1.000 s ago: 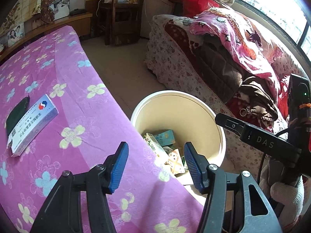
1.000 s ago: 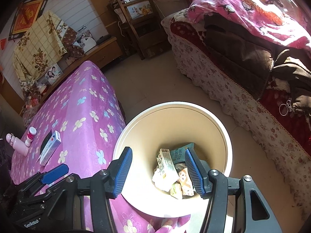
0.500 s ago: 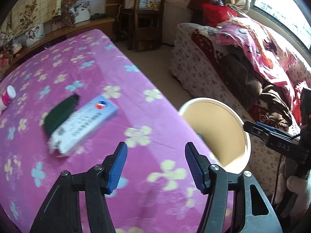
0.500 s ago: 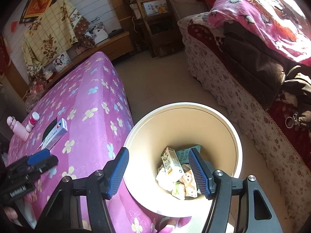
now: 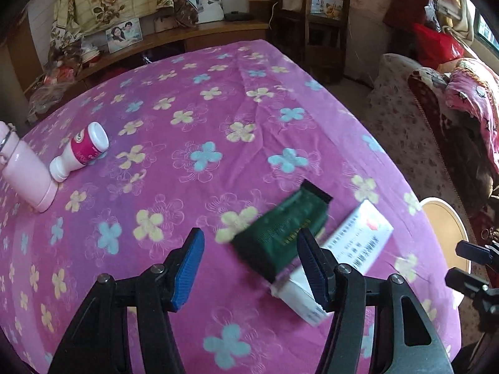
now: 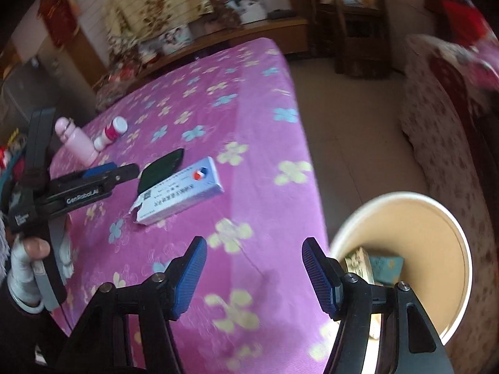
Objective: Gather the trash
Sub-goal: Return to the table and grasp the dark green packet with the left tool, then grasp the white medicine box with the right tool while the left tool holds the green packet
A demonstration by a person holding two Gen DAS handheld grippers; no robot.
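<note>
A dark green packet (image 5: 282, 238) lies on the pink flowered tablecloth (image 5: 199, 118), partly on a white medicine box (image 5: 340, 258). My left gripper (image 5: 251, 268) is open and empty, hovering just short of the packet. Packet (image 6: 160, 168) and box (image 6: 179, 194) also show in the right wrist view. My right gripper (image 6: 254, 275) is open and empty above the table's near edge, beside the cream trash bucket (image 6: 430, 218), which holds cartons (image 6: 358, 263). A small white and red bottle (image 5: 81, 151) lies on its side at the left.
A pink bottle (image 5: 26, 171) stands at the table's left edge. The bucket rim (image 5: 446, 215) shows beyond the table's right edge, on the floor. A sofa with blankets (image 5: 452, 109) is at the right, wooden shelves (image 5: 315, 9) at the back.
Both grippers have swung left, away from the bucket toward the tabletop. The left one now faces the green packet and box up close. Both stay open.
</note>
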